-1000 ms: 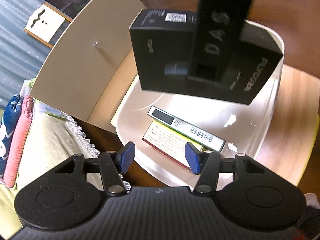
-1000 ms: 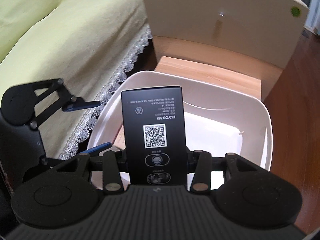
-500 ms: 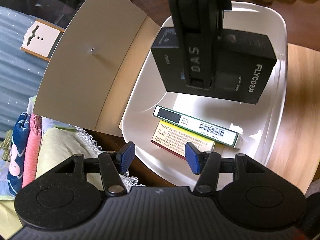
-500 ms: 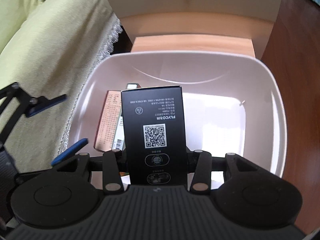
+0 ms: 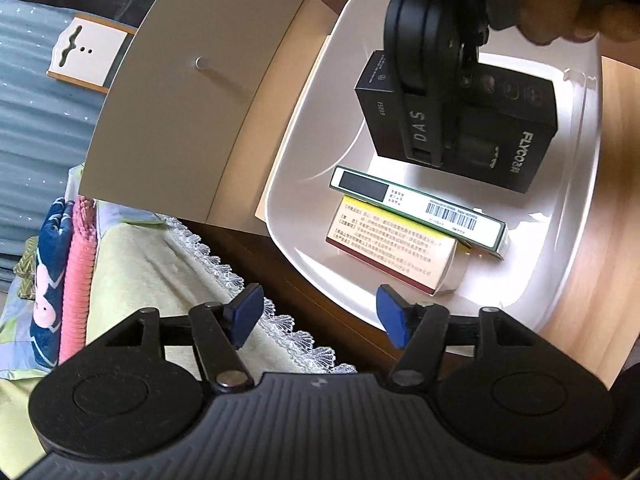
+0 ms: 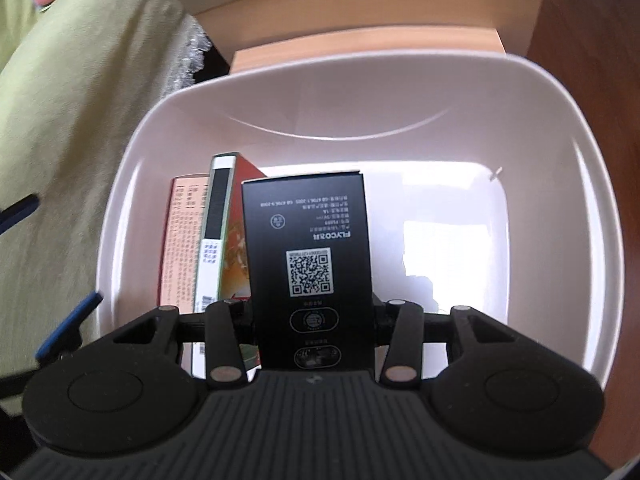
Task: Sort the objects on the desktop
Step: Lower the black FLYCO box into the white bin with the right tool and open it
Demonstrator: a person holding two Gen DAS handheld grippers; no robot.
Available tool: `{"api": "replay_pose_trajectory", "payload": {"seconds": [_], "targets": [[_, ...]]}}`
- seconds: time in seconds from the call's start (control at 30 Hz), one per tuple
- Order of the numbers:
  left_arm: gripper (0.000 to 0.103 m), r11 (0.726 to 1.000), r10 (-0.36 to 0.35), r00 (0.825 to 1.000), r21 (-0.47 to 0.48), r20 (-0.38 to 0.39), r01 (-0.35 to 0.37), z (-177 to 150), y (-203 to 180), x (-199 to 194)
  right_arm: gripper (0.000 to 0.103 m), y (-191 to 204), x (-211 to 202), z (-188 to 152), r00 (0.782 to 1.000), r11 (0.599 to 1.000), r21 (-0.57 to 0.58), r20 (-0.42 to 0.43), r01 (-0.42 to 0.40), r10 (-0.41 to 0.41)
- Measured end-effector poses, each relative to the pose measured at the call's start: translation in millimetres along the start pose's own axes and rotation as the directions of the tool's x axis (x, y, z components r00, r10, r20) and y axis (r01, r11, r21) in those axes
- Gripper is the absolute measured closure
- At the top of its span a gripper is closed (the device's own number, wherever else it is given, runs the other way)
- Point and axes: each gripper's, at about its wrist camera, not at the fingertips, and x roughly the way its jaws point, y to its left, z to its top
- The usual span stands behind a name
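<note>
A black FLYCO box (image 5: 516, 128) (image 6: 308, 256) hangs low inside the white plastic bin (image 5: 296, 152) (image 6: 560, 184), and my right gripper (image 6: 312, 312) is shut on it, its fingers hidden by the box. Beside it in the bin lie a green-edged slim box (image 5: 420, 204) (image 6: 214, 216) resting on a red-and-cream box (image 5: 392, 248) (image 6: 182, 240). My left gripper (image 5: 320, 314) hovers open with nothing between its blue pads, just outside the bin's near rim. A hand (image 5: 560, 4) holds the right gripper.
The bin stands on a light wooden stand (image 5: 596, 280) over a dark brown table (image 6: 592, 40). A beige panel with a peg (image 5: 180, 88) rises behind the bin. A yellow-green lace-edged cloth (image 5: 168, 264) (image 6: 72, 120) and pink and blue fabrics (image 5: 68, 272) lie to the left.
The right gripper has lowered the black box from above the bin down into it, next to the two other boxes. The left gripper stayed open and drew back slightly.
</note>
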Motion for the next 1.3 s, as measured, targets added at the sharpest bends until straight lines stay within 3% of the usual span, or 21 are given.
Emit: {"api": "replay_pose_trajectory", "payload": {"seconds": [0.37, 0.7, 0.97, 1.17, 1.3], "targets": [[0.038, 1.000, -0.001, 1.000, -0.006, -0.027, 0.001, -1, 0, 2, 0.062, -12, 24, 1, 0.998, 0.995, 0.094, -0.057, -0.022, 0.027], [0.037, 1.000, -0.010, 1.000, -0.005, -0.028, 0.010, 0, -1, 1, 0.061, -10, 28, 2, 0.997, 0.996, 0.080, -0.068, -0.038, 0.043], [0.037, 1.000, -0.022, 0.999, -0.004, -0.031, 0.022, 1, -3, 2, 0.058, -12, 9, -2, 0.995, 0.989, 0.103, 0.005, -0.104, 0.104], [0.037, 1.000, -0.027, 0.999, -0.013, -0.034, 0.027, -2, -3, 1, 0.058, -6, -18, -1, 0.986, 0.986, -0.036, 0.032, -0.165, 0.166], [0.037, 0.999, -0.035, 0.999, -0.022, -0.040, 0.034, -4, -3, 0, 0.056, 7, -27, -1, 0.993, 0.956, -0.275, 0.015, -0.105, 0.113]]}}
